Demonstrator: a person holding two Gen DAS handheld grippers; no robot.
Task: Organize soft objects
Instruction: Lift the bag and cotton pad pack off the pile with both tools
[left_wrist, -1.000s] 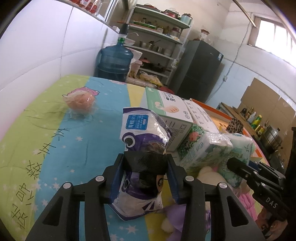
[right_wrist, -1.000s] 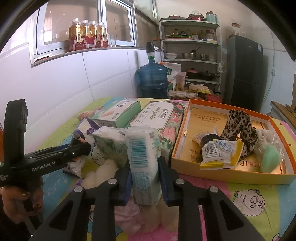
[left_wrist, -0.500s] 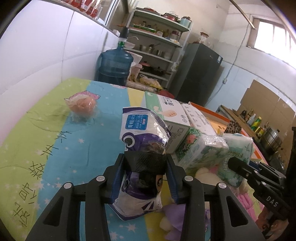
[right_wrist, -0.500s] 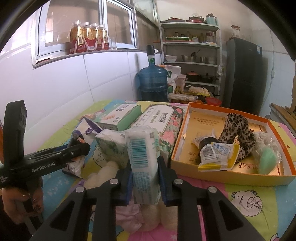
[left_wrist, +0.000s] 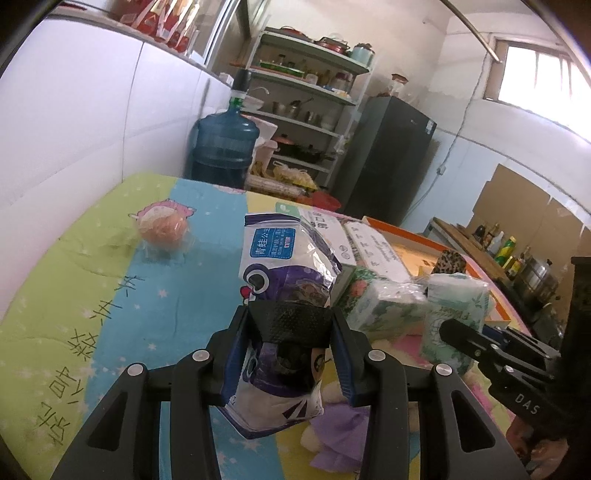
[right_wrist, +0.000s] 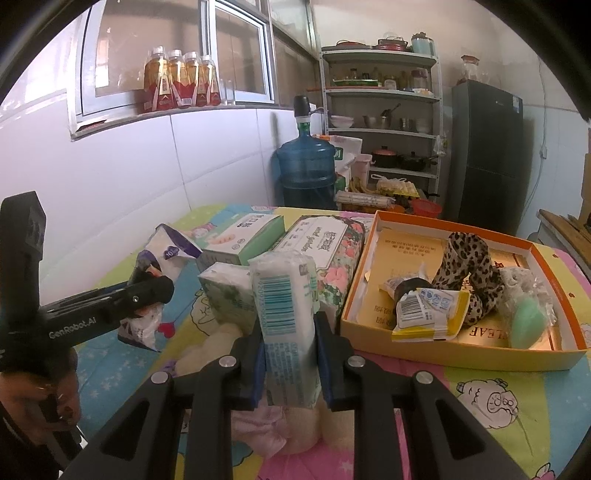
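Note:
My left gripper (left_wrist: 290, 354) is shut on a purple-and-white plastic pouch (left_wrist: 284, 280) and holds it upright above the table. It also shows in the right wrist view (right_wrist: 155, 291). My right gripper (right_wrist: 290, 354) is shut on a white tissue pack with a barcode (right_wrist: 286, 306), lifted over soft toys. That pack shows in the left wrist view (left_wrist: 454, 310). A green floral tissue pack (right_wrist: 227, 297) lies just left of it. An orange-rimmed box (right_wrist: 554, 350) at the right holds a leopard-print cloth (right_wrist: 469, 269), small packets and a green sponge (right_wrist: 526, 325).
Two long boxes, a green-and-white one (right_wrist: 243, 236) and a floral one (right_wrist: 325, 247), lie behind the packs. A wrapped orange ball (left_wrist: 162, 230) sits far left on the cartoon tablecloth (left_wrist: 92, 302). A plush toy (right_wrist: 295, 432) lies under my right gripper. A water jug (right_wrist: 306, 166) stands beyond the table.
Both grippers have risen slightly with their packs still held. The view tilted up a little; nothing was let go.

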